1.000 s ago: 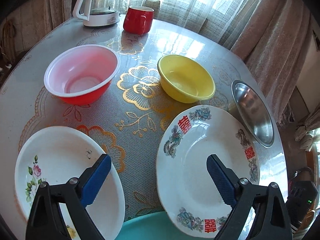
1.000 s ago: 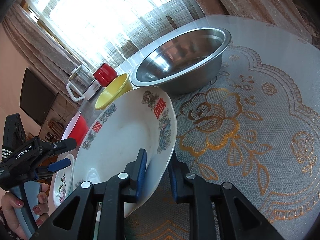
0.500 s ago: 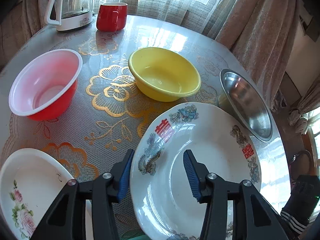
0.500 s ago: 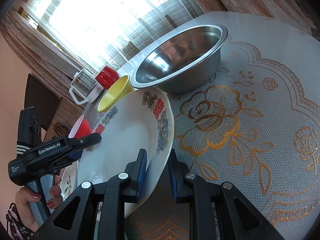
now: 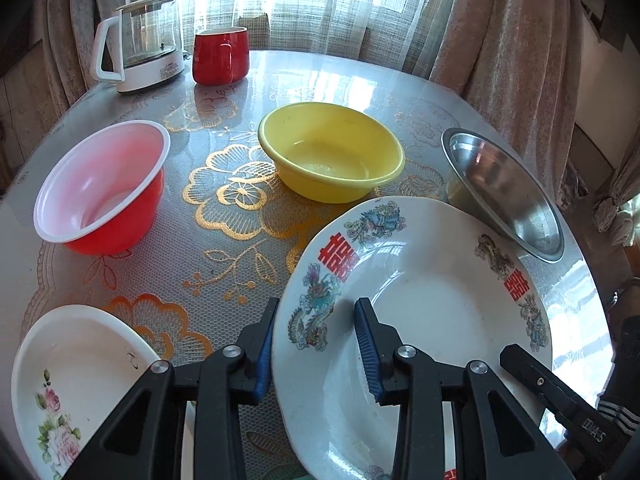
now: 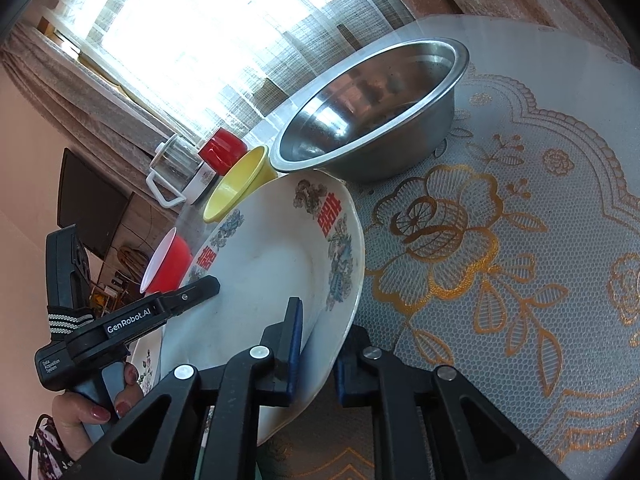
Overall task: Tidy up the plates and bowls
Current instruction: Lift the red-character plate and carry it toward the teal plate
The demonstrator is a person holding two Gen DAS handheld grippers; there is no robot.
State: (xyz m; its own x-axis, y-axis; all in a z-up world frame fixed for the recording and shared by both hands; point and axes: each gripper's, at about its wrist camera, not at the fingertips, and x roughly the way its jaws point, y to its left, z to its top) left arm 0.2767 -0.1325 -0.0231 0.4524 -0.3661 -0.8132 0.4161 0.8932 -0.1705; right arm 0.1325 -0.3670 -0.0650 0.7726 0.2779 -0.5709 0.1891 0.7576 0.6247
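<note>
Open stretch of lace tablecloth between red bowl, yellow bowl and rose plate: wide enough to pass through. Right side crowded: patterned plate tilted up, its far rim close to steel bowl and yellow bowl. Back edge blocked by kettle and red mug. Bare cloth beyond steel bowl in right wrist view.

We see the right gripper clamped on the rim of the dragon-patterned plate, which tilts up off the lace tablecloth; the steel bowl sits just behind, and the left gripper reaches the plate's far edge, jaws closing
</note>
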